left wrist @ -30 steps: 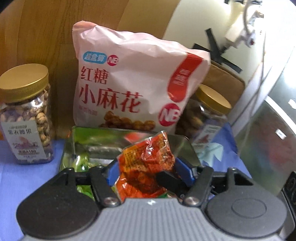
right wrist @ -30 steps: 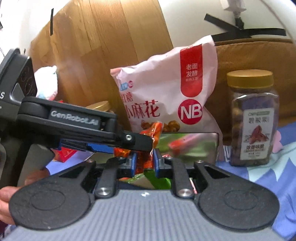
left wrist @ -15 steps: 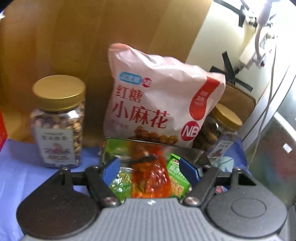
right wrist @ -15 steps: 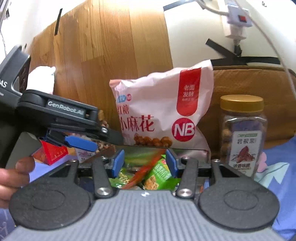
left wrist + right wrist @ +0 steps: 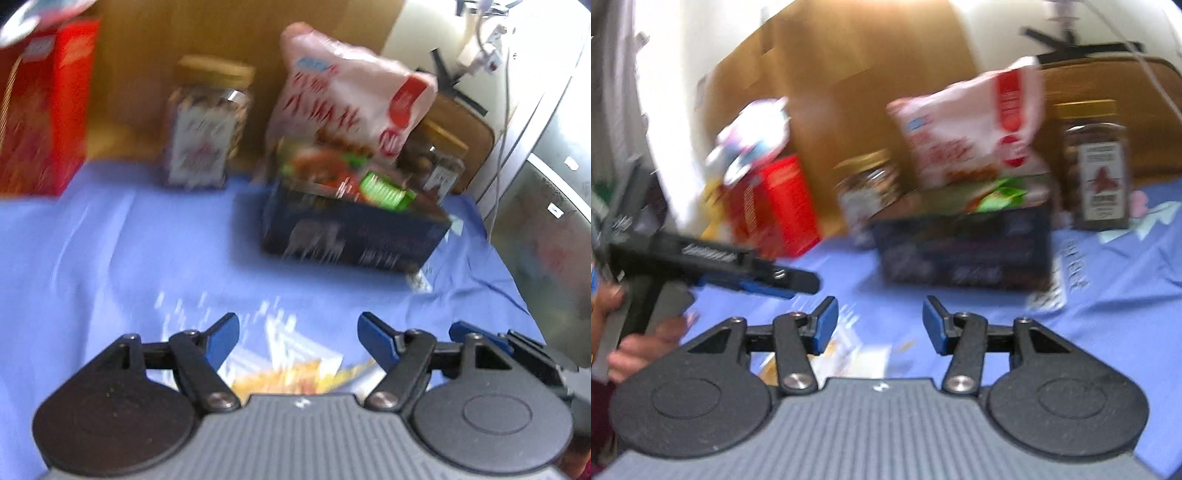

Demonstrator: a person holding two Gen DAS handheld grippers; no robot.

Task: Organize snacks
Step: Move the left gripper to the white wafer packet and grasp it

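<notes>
Both frames are heavily motion-blurred. The left claw [image 5: 298, 334] is seen spread wide, nothing pinched, held low over the blue-clothed surface [image 5: 129, 251]. The right claw [image 5: 880, 325] is likewise spread and empty. A yellow-and-white snack packet [image 5: 291, 373] is seen on the cloth just beneath the left claw (print unreadable from blur); whether it is touched cannot be told. A pale packet [image 5: 857, 360] is also glimpsed under the right claw.

Farther back, a dark blue tin [image 5: 351, 236] is placed right of centre, with green and orange-red snack packets [image 5: 384, 190] lying inside. A pink snack bag [image 5: 354, 92] is stood just behind the tin, against the wooden board. A gold-lidded nut jar [image 5: 207, 122] is seen left of the bag, a second jar [image 5: 1100, 166] at its right, and a red box [image 5: 40, 107] at far left.
</notes>
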